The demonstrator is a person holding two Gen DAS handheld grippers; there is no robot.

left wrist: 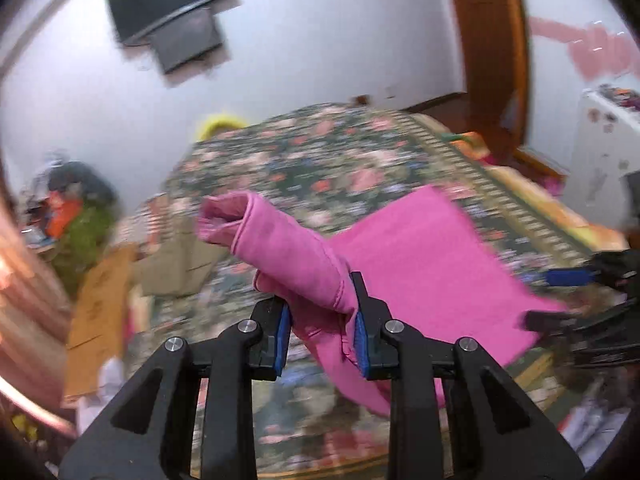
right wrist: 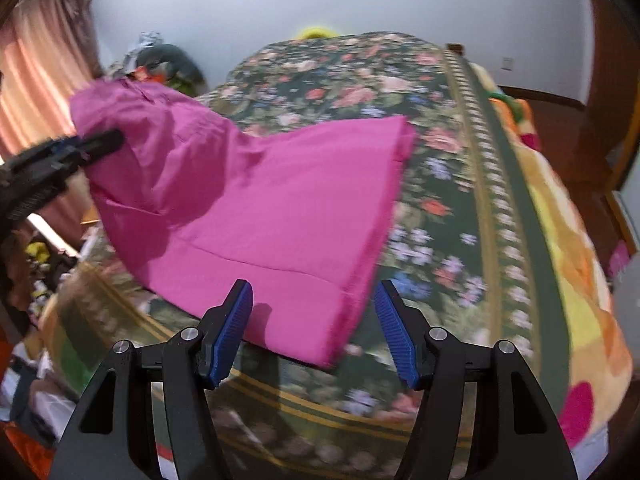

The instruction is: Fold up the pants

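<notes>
Both grippers work over the floral bedspread (right wrist: 448,184): my left gripper (left wrist: 322,320) pinches the pink pants (right wrist: 260,208), my right gripper (right wrist: 314,328) spread wide, holding nothing.

I am seeing the pink pants (left wrist: 420,280) bunched into a thick roll that is sitting pinched between my left jaws, with a rolled end sticking up and forward beyond them. From there the cloth is draping down as a flat, doubled panel, and its near corner is lying just ahead of my spread right jaws, not touching either one.
</notes>
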